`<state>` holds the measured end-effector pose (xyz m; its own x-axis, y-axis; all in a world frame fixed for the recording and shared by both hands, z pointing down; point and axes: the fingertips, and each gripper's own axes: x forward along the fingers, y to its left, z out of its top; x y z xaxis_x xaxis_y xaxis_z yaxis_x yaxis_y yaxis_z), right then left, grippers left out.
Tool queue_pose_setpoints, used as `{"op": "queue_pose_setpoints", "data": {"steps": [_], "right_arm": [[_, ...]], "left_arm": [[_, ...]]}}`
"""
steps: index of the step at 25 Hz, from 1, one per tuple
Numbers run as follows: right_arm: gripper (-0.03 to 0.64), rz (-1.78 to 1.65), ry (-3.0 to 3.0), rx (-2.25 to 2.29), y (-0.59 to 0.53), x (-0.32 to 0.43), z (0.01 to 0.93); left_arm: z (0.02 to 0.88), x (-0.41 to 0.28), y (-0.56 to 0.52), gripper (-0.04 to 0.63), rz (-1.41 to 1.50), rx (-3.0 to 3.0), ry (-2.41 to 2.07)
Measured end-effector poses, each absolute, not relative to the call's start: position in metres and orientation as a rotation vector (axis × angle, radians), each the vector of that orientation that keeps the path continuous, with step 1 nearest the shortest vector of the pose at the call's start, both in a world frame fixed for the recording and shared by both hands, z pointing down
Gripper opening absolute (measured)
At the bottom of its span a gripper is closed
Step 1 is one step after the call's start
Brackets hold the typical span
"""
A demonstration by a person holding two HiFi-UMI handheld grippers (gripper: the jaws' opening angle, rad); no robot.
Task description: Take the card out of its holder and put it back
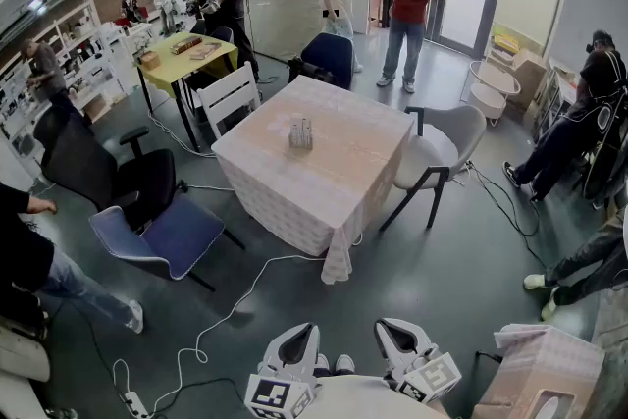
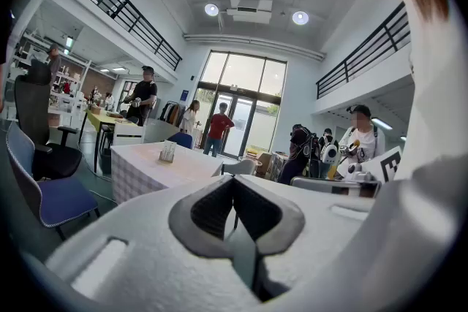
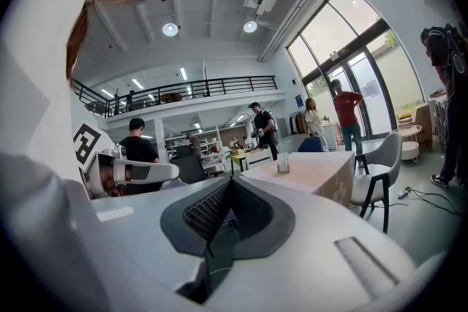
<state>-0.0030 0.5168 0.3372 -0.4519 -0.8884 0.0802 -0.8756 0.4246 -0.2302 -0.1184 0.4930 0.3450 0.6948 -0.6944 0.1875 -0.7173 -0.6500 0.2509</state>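
From the head view, the left tool [image 1: 297, 340] and right tool [image 1: 397, 339] hang low and close to the person, both with jaws pressed together and nothing in them. The card holder [image 1: 300, 133] stands well ahead of both, near the middle of the counter [image 1: 353, 182]. From here I cannot make out the card itself. A white cable [image 1: 231, 309] snakes over the floor between the tools and the counter, and I'd say a foot could catch it on the way in. A blue chair [image 1: 167, 235] ahead of the left tool narrows the path too. In the left gripper view the jaws meet at the tips and the holder [image 2: 168, 151] sits far ahead, left of them. This tool would just knock the small holder over if it arrived closed like this. In the right gripper view the jaws are likewise closed and empty, with the holder [image 3: 282, 165] far ahead and a little to their right. The holder stands on a loose cloth, so pulling the card with one tool while the other isn't steadying it could drag or tip it.
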Motion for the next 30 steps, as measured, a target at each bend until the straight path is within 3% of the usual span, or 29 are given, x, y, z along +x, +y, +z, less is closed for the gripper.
{"op": "queue_pose_setpoints", "data": {"steps": [30], "right_arm": [[0.002,-0.378,2.593,-1.517,0.491,0.035,0.346]], "left_arm": [[0.353,-0.082,0.469,0.000,0.073,2.606,-1.132]]}}
